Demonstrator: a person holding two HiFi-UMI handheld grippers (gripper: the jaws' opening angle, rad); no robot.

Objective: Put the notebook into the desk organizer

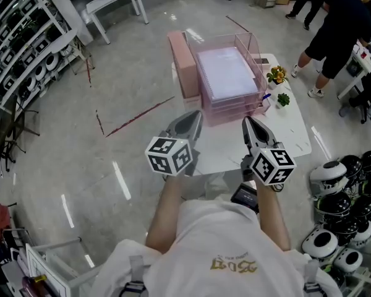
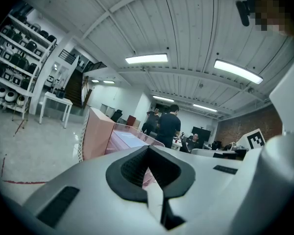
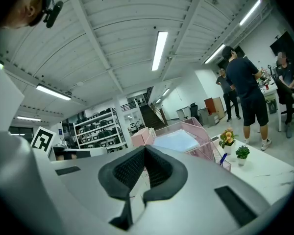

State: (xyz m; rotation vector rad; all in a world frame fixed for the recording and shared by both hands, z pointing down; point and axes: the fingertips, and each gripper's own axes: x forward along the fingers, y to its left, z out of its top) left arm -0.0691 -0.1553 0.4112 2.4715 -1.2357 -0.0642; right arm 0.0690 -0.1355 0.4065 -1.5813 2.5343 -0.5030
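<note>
1. Jaws are pressed together and hold nothing on both the left gripper [image 1: 196,115] and the right gripper [image 1: 247,121], held over one white table [image 1: 297,135].
2. One white spiral notebook [image 1: 227,73] lies flat in the top tray of one pink desk organizer [image 1: 184,67].
3. Two small potted plants [image 1: 276,75] stand just beside the organizer.
4. Yellow shirt print [image 1: 235,265] is unreadable.

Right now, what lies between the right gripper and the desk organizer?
Nothing but bare white table between the right gripper and the desk organizer, clearest in the head view.
</note>
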